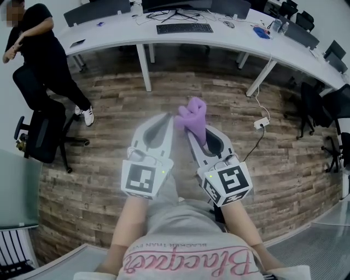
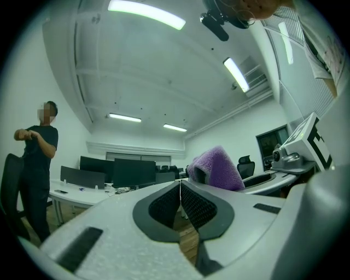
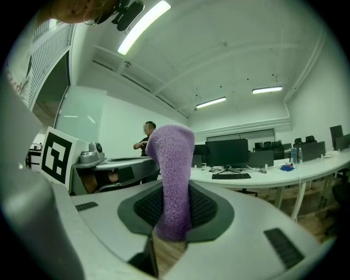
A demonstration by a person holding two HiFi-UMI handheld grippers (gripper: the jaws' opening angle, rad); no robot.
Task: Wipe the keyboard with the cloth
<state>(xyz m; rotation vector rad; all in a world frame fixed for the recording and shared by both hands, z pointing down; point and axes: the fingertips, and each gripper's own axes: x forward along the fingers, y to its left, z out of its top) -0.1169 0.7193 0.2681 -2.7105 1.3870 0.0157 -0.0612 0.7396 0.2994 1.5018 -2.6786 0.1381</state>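
A purple fuzzy cloth (image 1: pixel 192 118) sticks up from my right gripper (image 1: pixel 196 131), whose jaws are shut on it; in the right gripper view the cloth (image 3: pixel 172 180) stands upright between the dark pads. My left gripper (image 1: pixel 164 123) is held beside it, shut with nothing between its jaws, the pads meeting in the left gripper view (image 2: pixel 180 199), where the cloth (image 2: pixel 219 167) shows to the right. A black keyboard (image 1: pixel 184 28) lies on the long white desk (image 1: pixel 109 34) far ahead, also seen small in the right gripper view (image 3: pixel 229 176). Both grippers are over the wooden floor, well short of the desk.
A person in black (image 1: pixel 41 52) stands at the left by a black office chair (image 1: pixel 44 134). Monitors (image 1: pixel 175 4) stand on the desk. A white power strip (image 1: pixel 261 123) and cable lie on the floor at right. More chairs (image 1: pixel 314 109) stand at the right.
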